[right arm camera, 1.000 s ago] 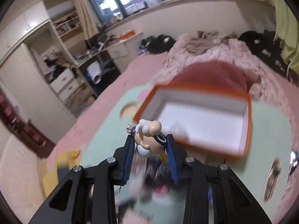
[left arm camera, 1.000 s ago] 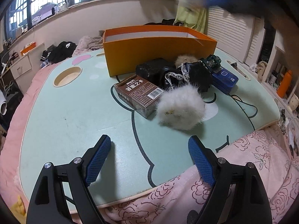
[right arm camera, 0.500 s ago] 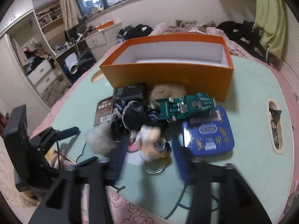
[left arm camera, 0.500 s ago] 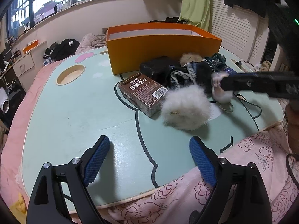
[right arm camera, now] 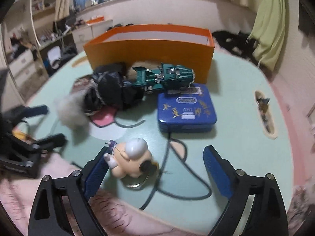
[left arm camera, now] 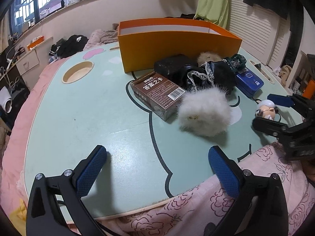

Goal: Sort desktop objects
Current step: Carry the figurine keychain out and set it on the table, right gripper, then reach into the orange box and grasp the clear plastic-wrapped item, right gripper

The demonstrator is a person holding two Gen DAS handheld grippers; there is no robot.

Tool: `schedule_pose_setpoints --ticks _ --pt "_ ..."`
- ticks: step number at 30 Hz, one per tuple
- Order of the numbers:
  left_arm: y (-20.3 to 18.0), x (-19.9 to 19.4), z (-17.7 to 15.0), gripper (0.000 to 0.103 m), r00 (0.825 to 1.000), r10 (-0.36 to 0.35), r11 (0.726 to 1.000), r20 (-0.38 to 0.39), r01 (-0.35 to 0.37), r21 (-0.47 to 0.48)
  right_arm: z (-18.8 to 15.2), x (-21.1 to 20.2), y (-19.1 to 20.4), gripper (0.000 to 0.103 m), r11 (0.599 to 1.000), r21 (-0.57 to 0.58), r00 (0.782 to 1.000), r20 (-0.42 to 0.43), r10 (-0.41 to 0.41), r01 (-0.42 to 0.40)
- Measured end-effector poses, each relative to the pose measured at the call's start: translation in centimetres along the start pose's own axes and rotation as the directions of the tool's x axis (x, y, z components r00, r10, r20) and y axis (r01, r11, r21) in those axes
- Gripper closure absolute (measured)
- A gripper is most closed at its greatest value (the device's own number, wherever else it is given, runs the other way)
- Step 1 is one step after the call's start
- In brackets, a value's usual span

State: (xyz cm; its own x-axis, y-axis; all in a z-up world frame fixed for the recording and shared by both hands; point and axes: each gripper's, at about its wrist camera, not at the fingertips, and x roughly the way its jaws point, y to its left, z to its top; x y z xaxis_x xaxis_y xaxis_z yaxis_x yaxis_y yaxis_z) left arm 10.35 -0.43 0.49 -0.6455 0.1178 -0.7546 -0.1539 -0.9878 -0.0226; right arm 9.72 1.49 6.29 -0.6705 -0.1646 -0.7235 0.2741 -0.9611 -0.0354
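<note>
A small bald figurine [right arm camera: 130,161] on a keyring lies on the mint-green table [left arm camera: 78,118] between the jaws of my right gripper [right arm camera: 156,151]. The jaws are opening; the figurine leans near the left pad and no pad presses it. From the left wrist view the figurine [left arm camera: 265,110] sits at the right edge inside the right gripper [left arm camera: 270,112]. My left gripper [left arm camera: 157,151] hovers over the near table edge, jaws opening, nothing between them. Behind stands an orange box [left arm camera: 177,45], with a brown card box [left arm camera: 157,94], white fluffy ball [left arm camera: 204,114], black lace pouch [left arm camera: 196,74], green toy car [right arm camera: 165,76] and blue tin [right arm camera: 186,108] in front.
A round cup recess [left arm camera: 77,74] is sunk in the table's far left, and a slot [right arm camera: 264,114] holding small bits in its right side. A pink floral blanket [left arm camera: 216,206] lies along the near edge. Clothes and furniture crowd the room behind.
The right gripper came down from above the orange box to the table's near right side, spread its jaws and let the figurine go onto the table. The left jaws widened slightly.
</note>
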Motion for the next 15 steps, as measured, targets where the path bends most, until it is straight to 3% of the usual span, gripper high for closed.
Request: schedule_pose_setpoints --ticks 6,10,13,15 --pt "0.2 -0.2 -0.1 0.000 1.000 0.000 1.000 0.005 0.000 -0.017 -0.3 0.1 -0.6 0.007 1.000 0.001 0.999 0.036 0.013 -0.013" --pt "0.5 -0.4 -0.1 0.000 1.000 -0.013 0.999 0.007 0.013 -0.039 -0.4 -2.0 -1.3 0.008 0.996 0.015 0.987 0.133 0.087 -0.090" --pt "0.5 -0.6 -0.1 0.000 1.000 -0.016 0.999 0.014 0.016 -0.052 1.3 -4.3 -1.9 0.007 0.993 0.038 0.968 0.230 0.100 -0.112" --pt "0.4 -0.6 0.0 0.000 1.000 -0.014 0.998 0.021 0.015 -0.054 3.9 -4.9 -2.6 0.007 0.988 0.067 0.964 0.235 0.122 -0.141"
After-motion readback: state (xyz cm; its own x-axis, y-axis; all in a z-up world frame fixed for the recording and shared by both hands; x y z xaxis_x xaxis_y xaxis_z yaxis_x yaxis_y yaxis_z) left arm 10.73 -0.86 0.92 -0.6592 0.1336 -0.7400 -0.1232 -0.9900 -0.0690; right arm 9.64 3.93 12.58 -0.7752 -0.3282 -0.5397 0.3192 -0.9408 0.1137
